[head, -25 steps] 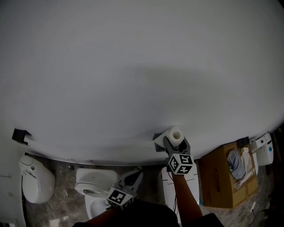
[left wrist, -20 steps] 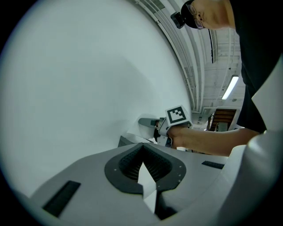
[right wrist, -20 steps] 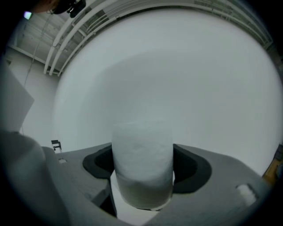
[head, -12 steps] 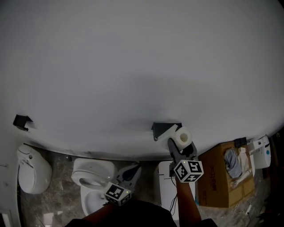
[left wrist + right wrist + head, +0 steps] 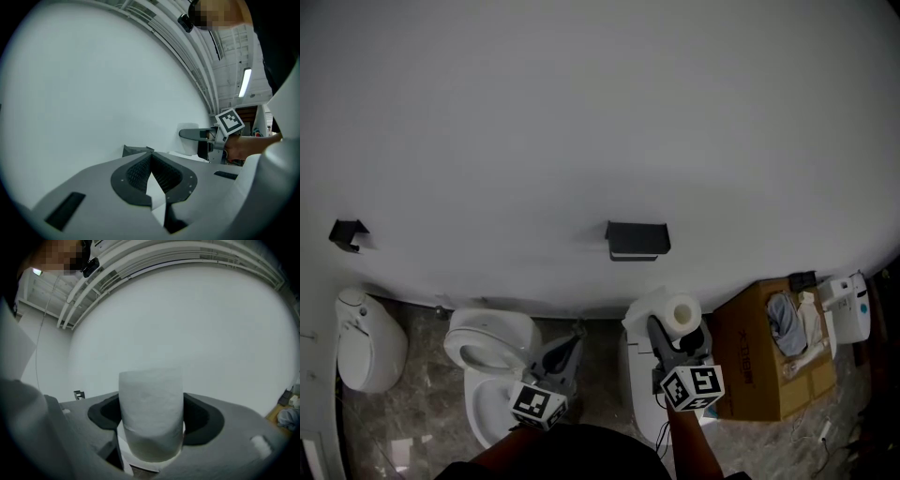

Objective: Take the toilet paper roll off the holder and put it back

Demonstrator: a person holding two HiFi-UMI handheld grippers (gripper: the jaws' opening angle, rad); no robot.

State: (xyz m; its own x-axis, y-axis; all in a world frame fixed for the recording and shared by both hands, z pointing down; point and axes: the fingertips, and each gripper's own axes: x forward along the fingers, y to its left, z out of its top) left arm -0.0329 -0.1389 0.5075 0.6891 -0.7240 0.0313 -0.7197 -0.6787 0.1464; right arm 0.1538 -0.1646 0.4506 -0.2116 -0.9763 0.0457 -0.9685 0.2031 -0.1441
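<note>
Removal looks complete: the right gripper [image 5: 679, 330] clasps the toilet paper roll [image 5: 682, 314] across its sides, well clear of the wall holder [image 5: 637, 241], which sits bare above it and a little to the left in the head view; the left gripper [image 5: 573, 335] is closed on nothing, low beside the toilet [image 5: 478, 342]; next, I judge, the roll needs lifting, lining up with the holder and seating back on it.

The right tool [image 5: 678, 330] is pointing level, its jaws gripping the toilet paper roll [image 5: 682, 314] by its sides. The left tool [image 5: 570, 337] is hovering beside it, jaws pressed together and holding nothing. Both forearms are reaching forward.
</note>
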